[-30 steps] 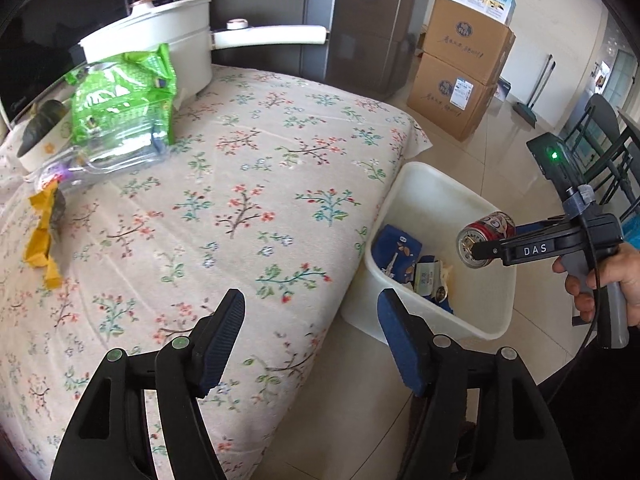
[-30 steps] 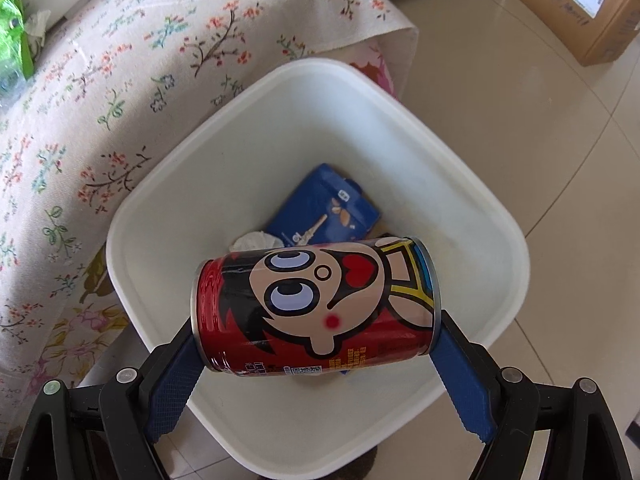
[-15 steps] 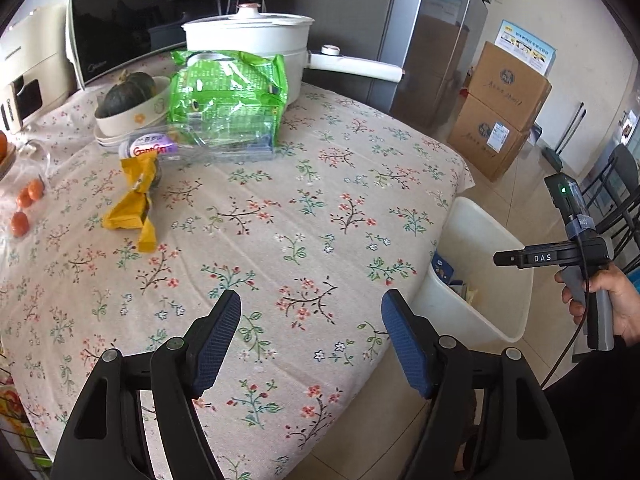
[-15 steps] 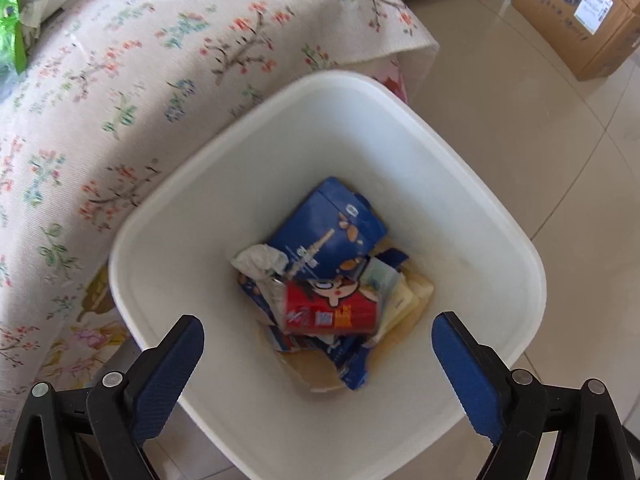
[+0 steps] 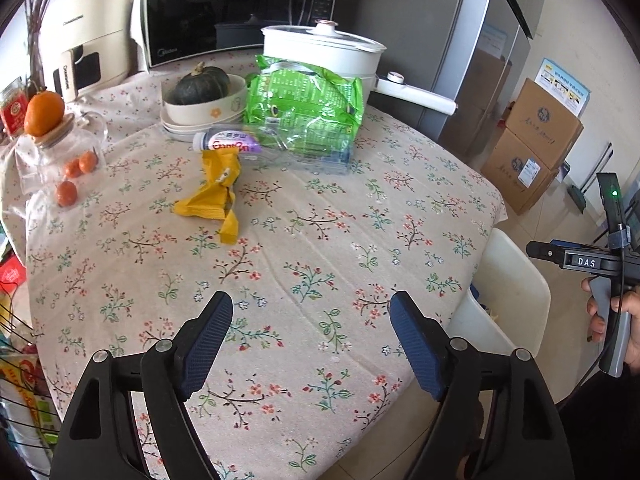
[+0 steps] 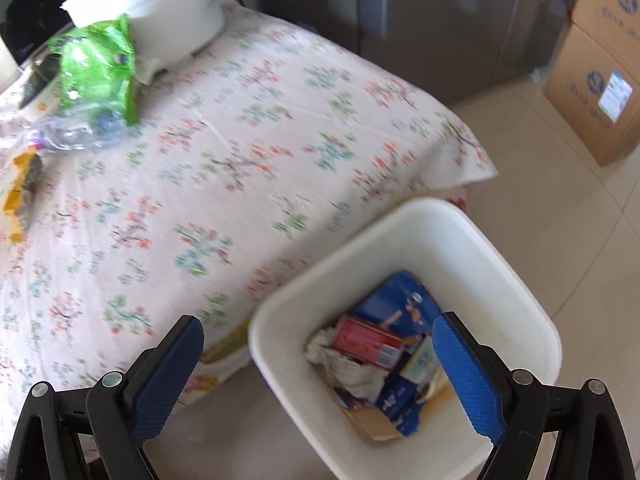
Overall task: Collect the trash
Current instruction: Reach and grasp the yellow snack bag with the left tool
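A yellow wrapper [image 5: 214, 198], a crushed clear plastic bottle [image 5: 272, 146] and a green bag [image 5: 304, 106] lie on the floral tablecloth [image 5: 320, 264]. My left gripper [image 5: 310, 344] is open and empty above the table's near edge. My right gripper [image 6: 318, 376] is open and empty above the white bin [image 6: 516, 276] on the floor beside the table. The red can [image 6: 368, 340] lies in the bin among blue cartons and paper. The bin also shows in the left wrist view [image 5: 516, 276], and so does the right gripper [image 5: 540, 250].
A white pot [image 5: 320, 50], a bowl with a squash [image 5: 202, 94], a microwave [image 5: 240, 4], a glass jar with oranges [image 5: 52, 148] stand at the table's back. Cardboard boxes [image 5: 536, 140] and a fridge [image 5: 460, 40] are on the right.
My right gripper opened and the red can fell into the bin; the gripper then swung up toward the table. My left gripper pulled back and turned left over the table.
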`<state>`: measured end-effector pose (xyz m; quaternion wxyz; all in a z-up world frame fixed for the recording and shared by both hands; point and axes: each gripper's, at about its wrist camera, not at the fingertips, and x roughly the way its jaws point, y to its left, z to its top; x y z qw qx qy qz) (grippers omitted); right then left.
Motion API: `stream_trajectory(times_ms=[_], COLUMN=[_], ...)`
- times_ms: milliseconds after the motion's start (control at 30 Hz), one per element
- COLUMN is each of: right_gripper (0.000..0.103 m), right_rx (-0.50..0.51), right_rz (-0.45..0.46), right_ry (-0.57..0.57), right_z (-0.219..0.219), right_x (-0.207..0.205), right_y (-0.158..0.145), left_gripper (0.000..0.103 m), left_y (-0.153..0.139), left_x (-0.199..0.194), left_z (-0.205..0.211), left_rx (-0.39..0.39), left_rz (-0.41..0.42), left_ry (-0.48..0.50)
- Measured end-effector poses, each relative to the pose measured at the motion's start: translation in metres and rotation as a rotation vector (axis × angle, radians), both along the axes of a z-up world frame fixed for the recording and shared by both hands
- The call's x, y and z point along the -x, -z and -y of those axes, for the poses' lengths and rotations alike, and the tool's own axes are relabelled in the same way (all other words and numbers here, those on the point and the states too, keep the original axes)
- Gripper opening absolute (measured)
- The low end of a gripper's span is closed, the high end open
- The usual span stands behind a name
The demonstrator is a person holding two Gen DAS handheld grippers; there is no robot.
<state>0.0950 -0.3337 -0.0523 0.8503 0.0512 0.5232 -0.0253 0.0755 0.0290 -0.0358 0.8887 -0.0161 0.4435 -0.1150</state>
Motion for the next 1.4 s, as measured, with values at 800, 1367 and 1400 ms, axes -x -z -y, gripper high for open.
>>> stream_trajectory(times_ms=[800, 1367, 1400], right_gripper=[0.095, 0.095, 0.095], right_rx=[-0.01, -0.057, -0.057], right_rz=[0.074, 0.048, 0.049], right_ry=[-0.188, -0.139, -0.138], right_z=[-0.127, -0.114, -0.113], right_x=[-0.081, -0.11, -0.11], right_y=[-0.006, 0.005, 0.005], left_gripper=[0.084, 0.047, 0.042], left_y=[0.038, 0.088, 0.087], left_x=[-0.104, -0.176, -0.176], left_z=[-0.078, -0.046, -0.049], left_rx=[0.04, -0.145, -0.147], left_rz=[-0.027, -0.029, -0.03], left_ry=[-0.183, -0.177, -0.183])
